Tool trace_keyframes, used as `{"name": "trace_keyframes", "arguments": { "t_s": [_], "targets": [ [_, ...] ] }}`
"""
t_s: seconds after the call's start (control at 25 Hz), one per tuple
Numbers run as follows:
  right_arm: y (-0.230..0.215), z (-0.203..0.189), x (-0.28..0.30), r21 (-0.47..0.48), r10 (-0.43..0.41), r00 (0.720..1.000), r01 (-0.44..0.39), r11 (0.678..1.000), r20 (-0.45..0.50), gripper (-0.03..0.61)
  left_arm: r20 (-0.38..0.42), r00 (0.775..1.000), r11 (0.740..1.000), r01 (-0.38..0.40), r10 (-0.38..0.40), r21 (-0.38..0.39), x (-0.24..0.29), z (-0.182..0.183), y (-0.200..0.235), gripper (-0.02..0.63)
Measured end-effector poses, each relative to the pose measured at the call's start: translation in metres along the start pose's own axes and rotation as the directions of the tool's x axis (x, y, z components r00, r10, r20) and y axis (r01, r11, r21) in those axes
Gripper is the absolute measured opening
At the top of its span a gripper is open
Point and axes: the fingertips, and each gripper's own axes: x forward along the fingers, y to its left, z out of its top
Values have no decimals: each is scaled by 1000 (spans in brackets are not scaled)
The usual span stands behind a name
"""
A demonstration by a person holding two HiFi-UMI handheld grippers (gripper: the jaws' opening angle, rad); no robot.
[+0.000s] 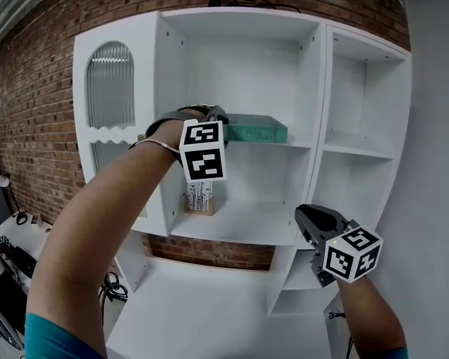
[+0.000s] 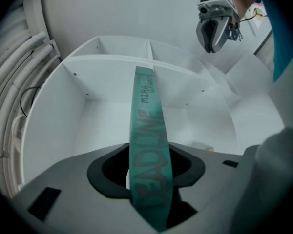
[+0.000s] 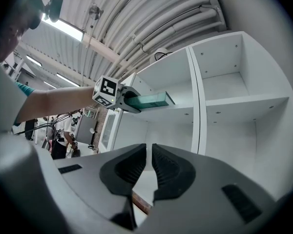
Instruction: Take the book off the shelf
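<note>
- The left gripper point(image 1: 218, 120) is up at the middle of the frame, reaching into the centre bay of the white shelf unit point(image 1: 319, 111).
- The teal book point(image 1: 258, 131) lies flat on the upper shelf board point(image 1: 299, 145), spine facing out, right of centre in the head view.
- In the left gripper view its jaws are clamped on the near end of the spine, a pad on each side, and the lettering runs away up the frame.
- The right gripper point(image 1: 308, 217) hangs low at the lower right, well apart from the book.
- Its jaws are drawn together with just a sliver of light between the pads, and nothing is in them.
- A small patterned box point(image 1: 200, 198) stands on the shelf below, under the left gripper's marker cube point(image 1: 203, 152).
- A brick wall point(image 1: 37, 73) fills the upper left behind the unit.
</note>
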Motion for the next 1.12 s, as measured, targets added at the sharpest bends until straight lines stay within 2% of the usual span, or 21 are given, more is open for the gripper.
{"name": "trace_keyframes", "arguments": {
  "t_s": [0.04,0.16,0.4,0.64,0.88,1.0,1.12],
  "targets": [
    [0,-1,0,-2,0,1000,0,1000,-1,44,12,1000,1000,-10,10,11,-9,2,1,181],
    [-1,-1,0,-4,0,1000,0,1000,-3,44,53,998,999,-40,39,23,-38,6,0,169],
    [5,7,2,-17,19,1000,-19,1000,14,44,147,977,988,-153,154,-19,-100,10,2,160],
    [21,9,3,-56,56,998,-55,997,23,44,221,952,977,-213,210,-10,-173,8,-32,160],
    [31,5,5,-70,101,994,-99,993,34,44,285,944,985,-155,169,-73,-214,5,-87,160],
    [41,-7,5,-41,131,991,-130,991,17,44,288,951,986,-65,108,-155,-222,-9,-126,160],
    [49,-21,4,-15,151,988,-151,988,-3,44,272,960,973,4,61,-230,-220,-27,-164,160]
  ]
}}
